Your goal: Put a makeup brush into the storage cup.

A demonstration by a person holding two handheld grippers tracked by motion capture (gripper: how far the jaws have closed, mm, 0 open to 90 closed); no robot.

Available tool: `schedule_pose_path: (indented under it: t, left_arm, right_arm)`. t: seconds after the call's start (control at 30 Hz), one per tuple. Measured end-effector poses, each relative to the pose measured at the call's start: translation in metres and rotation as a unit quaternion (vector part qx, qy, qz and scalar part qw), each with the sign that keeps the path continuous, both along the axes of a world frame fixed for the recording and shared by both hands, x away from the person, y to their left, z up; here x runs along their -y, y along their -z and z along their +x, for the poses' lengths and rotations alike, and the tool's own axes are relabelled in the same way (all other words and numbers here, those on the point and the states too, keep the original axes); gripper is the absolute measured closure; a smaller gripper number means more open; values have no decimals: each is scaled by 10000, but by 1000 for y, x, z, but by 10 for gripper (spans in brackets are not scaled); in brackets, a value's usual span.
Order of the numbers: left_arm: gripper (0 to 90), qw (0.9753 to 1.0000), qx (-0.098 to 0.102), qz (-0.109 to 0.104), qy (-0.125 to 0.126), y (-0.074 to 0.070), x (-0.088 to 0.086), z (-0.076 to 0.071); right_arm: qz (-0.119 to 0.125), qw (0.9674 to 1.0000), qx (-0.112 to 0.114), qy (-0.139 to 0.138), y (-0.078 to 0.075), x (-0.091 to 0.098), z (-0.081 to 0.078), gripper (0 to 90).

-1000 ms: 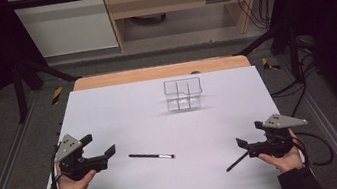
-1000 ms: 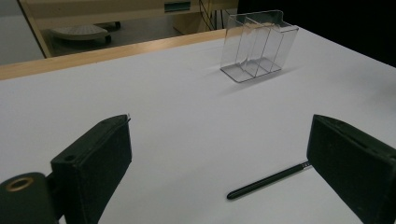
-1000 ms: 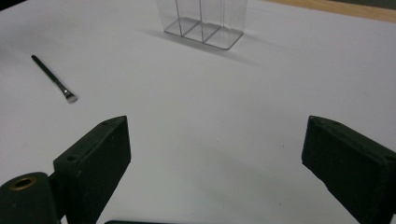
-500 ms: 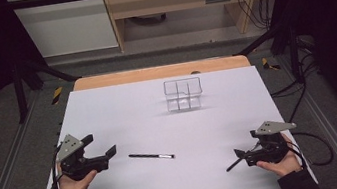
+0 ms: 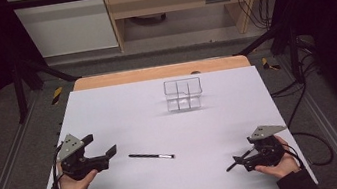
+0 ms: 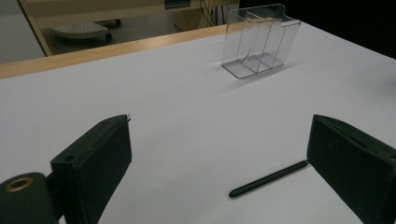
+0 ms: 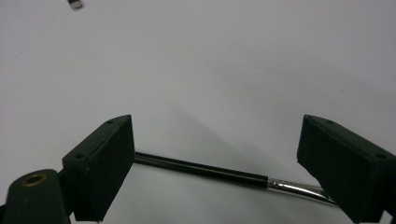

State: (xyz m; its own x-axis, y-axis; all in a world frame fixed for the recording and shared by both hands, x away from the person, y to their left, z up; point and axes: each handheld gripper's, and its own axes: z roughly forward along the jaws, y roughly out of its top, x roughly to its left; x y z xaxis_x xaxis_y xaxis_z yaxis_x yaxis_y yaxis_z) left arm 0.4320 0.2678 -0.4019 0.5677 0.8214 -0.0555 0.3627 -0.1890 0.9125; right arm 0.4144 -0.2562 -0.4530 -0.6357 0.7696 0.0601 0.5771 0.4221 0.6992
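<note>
White sheeting covers the table [image 5: 124, 116], with a wooden edge at its far side and dark floor and shelving beyond. From the high view, a clear divided organizer [image 5: 183, 93] stands upright toward the far middle of the table. A black pen [image 5: 151, 155] lies flat near the front centre, well apart from the organizer. The left gripper [image 5: 101, 150] is held at the front left, its jaws spread and pointing toward the pen, not touching it. The right gripper [image 5: 239, 160] is low at the front right, over a second thin black stick, a brush [image 5: 239, 159] that lies slanted on the table; contact is hard to judge from up here.

In the left gripper view, the jaws stand wide apart with nothing between them; the pen [image 6: 268, 179] lies on the table just ahead, its one end near the right-hand jaw, and the organizer [image 6: 258, 39] stands farther off.

In the right gripper view, the jaws are spread wide, straddling the brush [image 7: 201, 169], whose black handle runs into a silver ferrule [image 7: 294, 189]. The handle passes close to the left-hand jaw, possibly touching it, but it is not pinched.
</note>
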Motion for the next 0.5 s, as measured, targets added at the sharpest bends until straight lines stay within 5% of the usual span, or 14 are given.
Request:
schedule_pose_path:
  t: [0.5]
  left_arm:
    - [62, 10000, -21, 25, -1, 1, 1, 1]
  right_arm:
    - [-424, 9980, -216, -408, 11, -4, 2, 136]
